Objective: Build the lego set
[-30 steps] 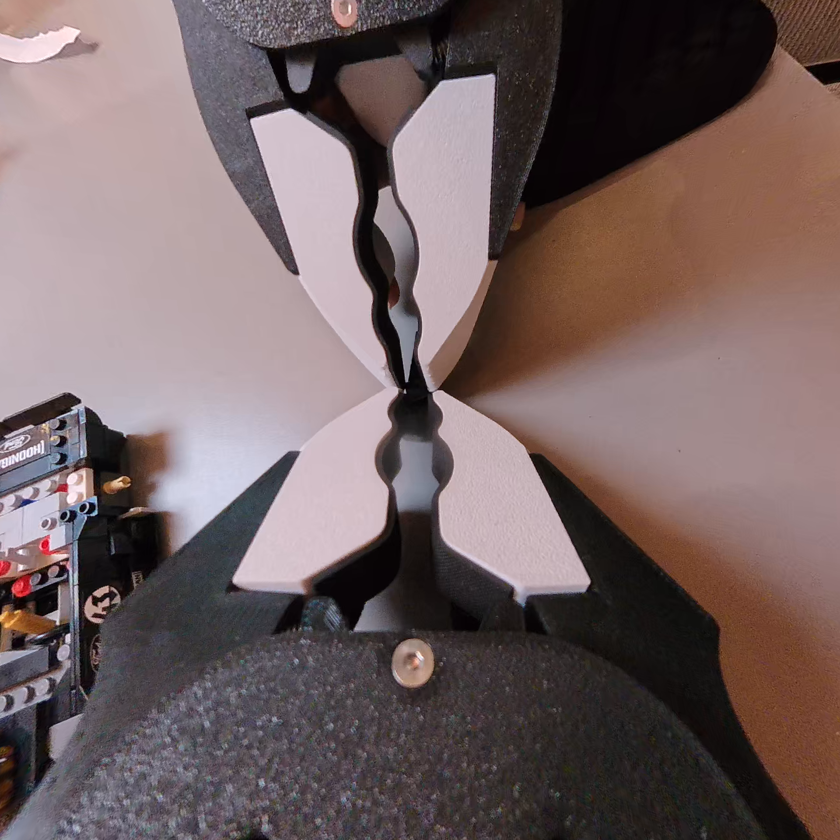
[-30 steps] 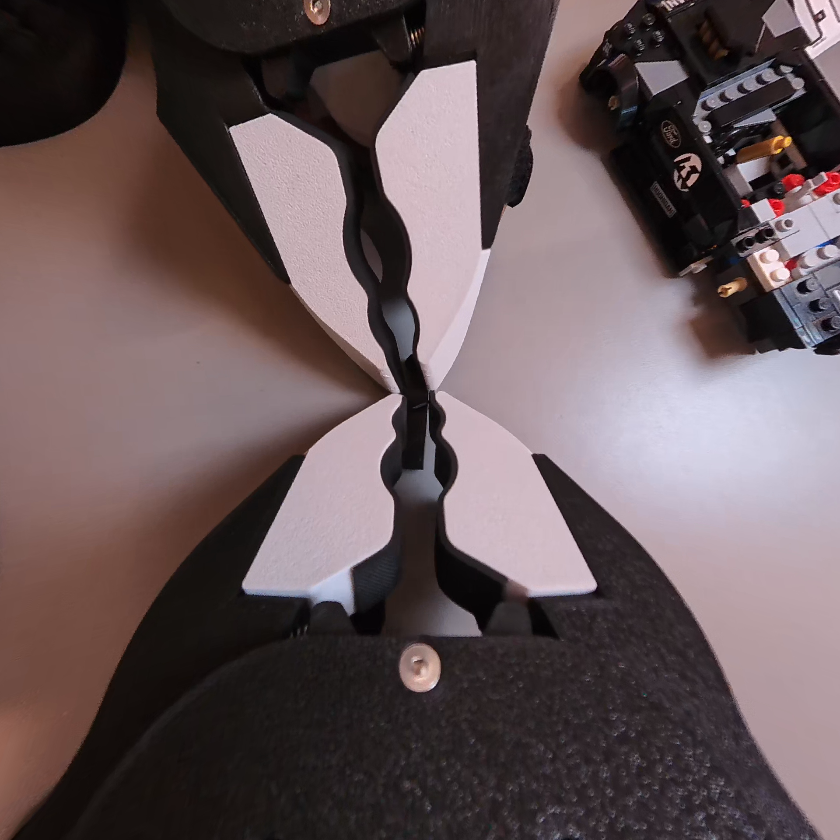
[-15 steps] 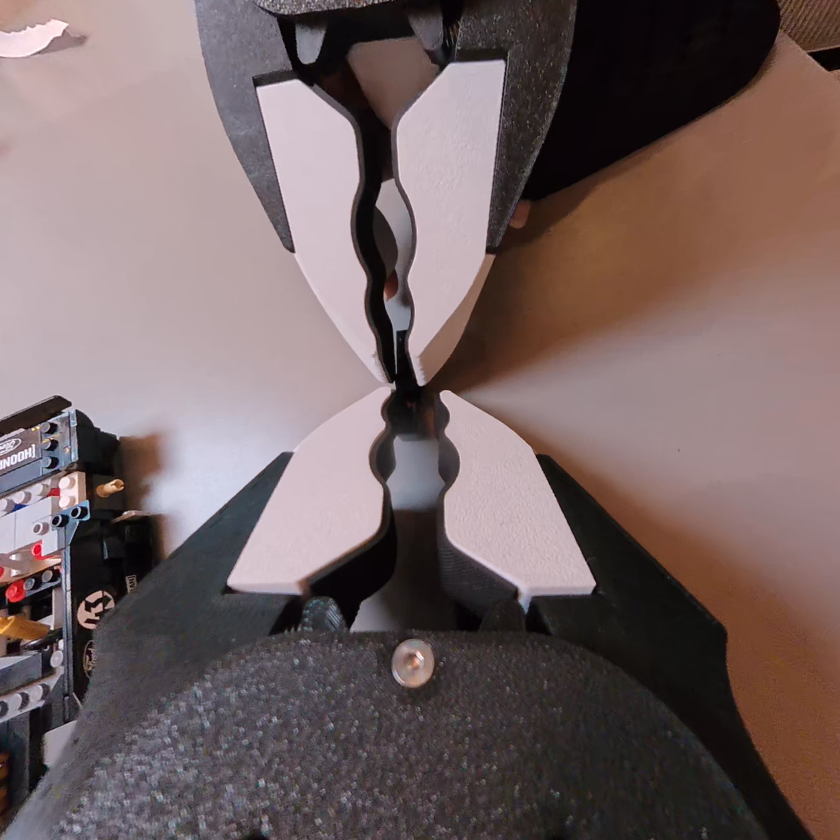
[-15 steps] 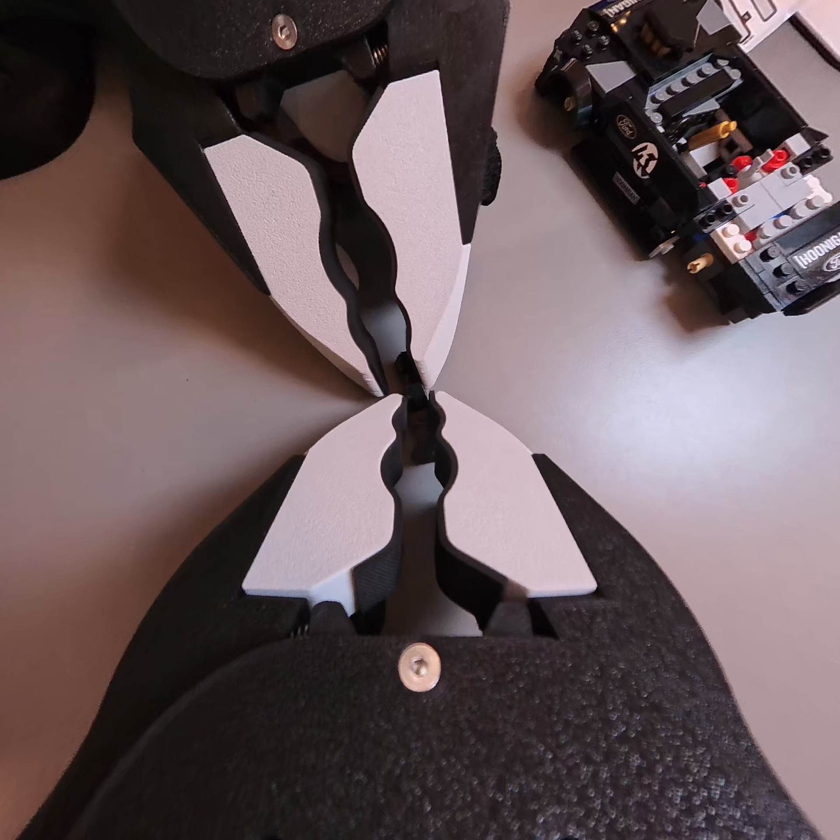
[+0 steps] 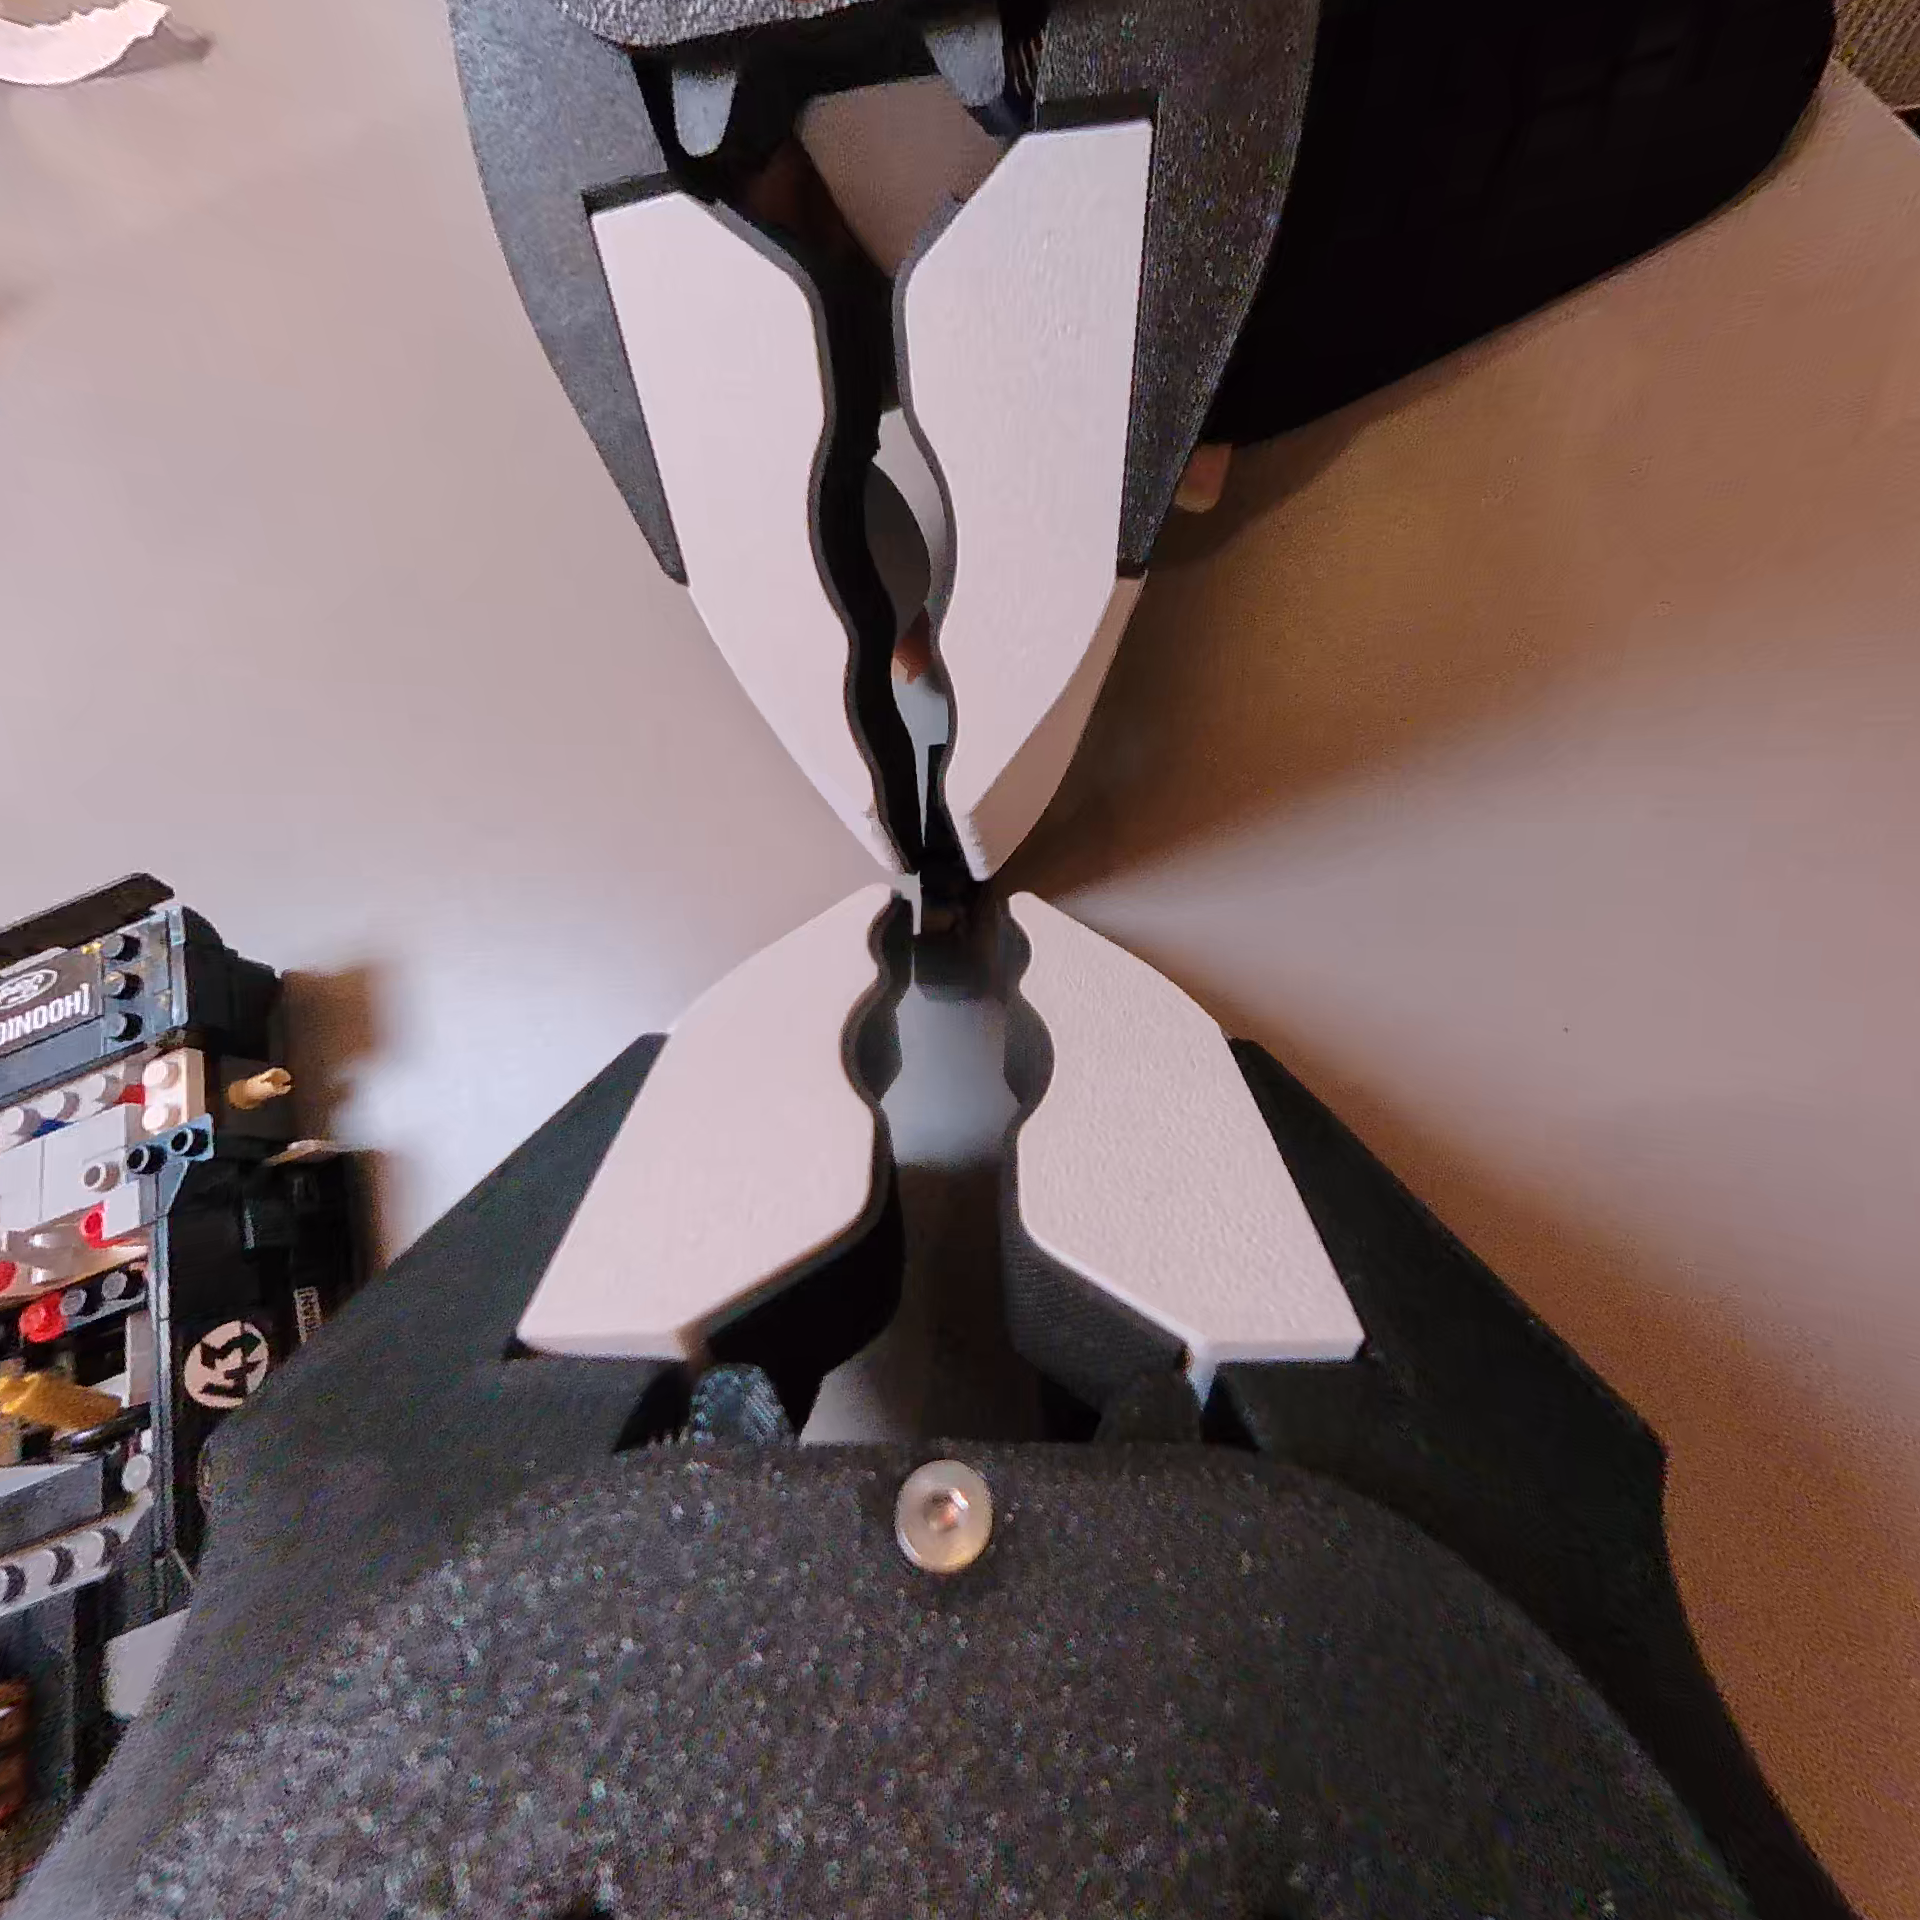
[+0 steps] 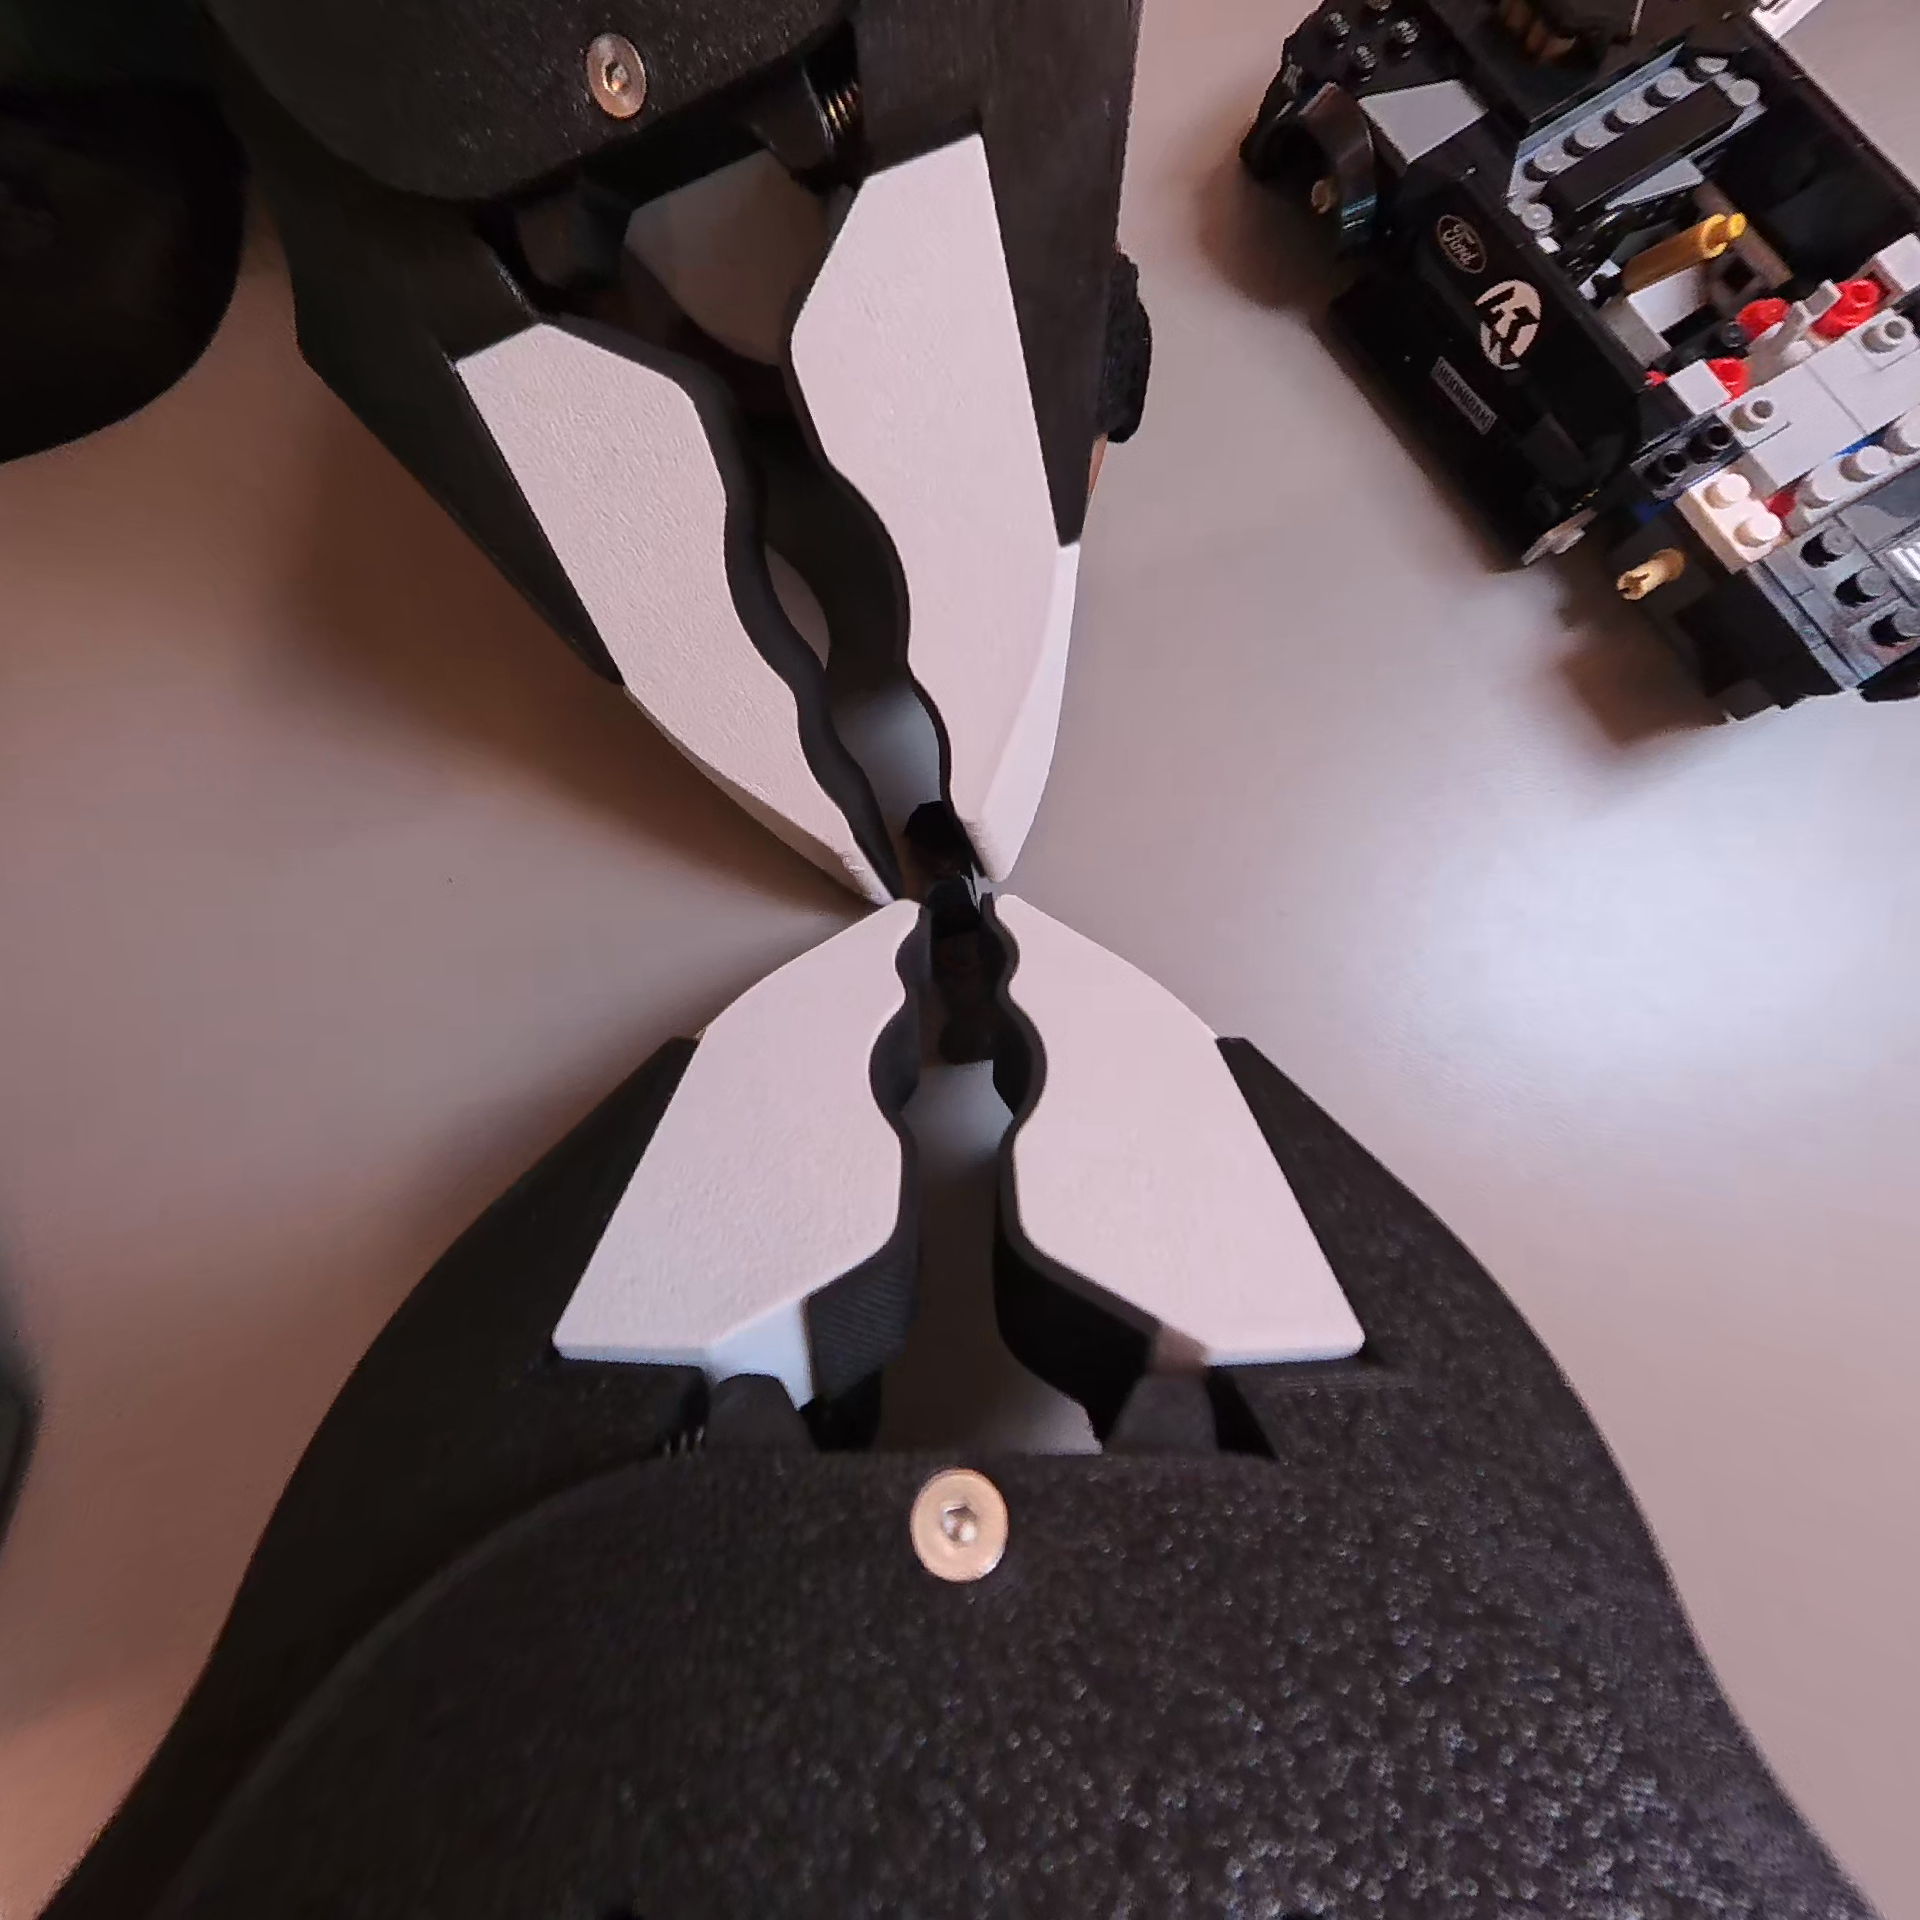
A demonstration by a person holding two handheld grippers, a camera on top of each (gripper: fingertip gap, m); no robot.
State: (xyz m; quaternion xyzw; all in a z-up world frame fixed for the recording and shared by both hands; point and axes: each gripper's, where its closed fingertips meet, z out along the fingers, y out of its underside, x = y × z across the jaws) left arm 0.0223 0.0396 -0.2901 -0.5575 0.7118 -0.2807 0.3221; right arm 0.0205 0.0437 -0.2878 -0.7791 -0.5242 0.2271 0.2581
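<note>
Two grippers meeting tip to tip over the counter

The left gripper and right gripper are both pinching a small black piece between nearly closed jaws; the lego car is sitting well apart from it.

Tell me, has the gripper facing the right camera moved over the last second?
Yes. In the right wrist view, the opposite left gripper has tilted, base swinging leftward, judged against the beige tabletop; the black brick-built car shifted too, so the camera moved.

A plain beige table carries everything. A partly built lego car rests on it. A white scrap lies at its far edge.
</note>
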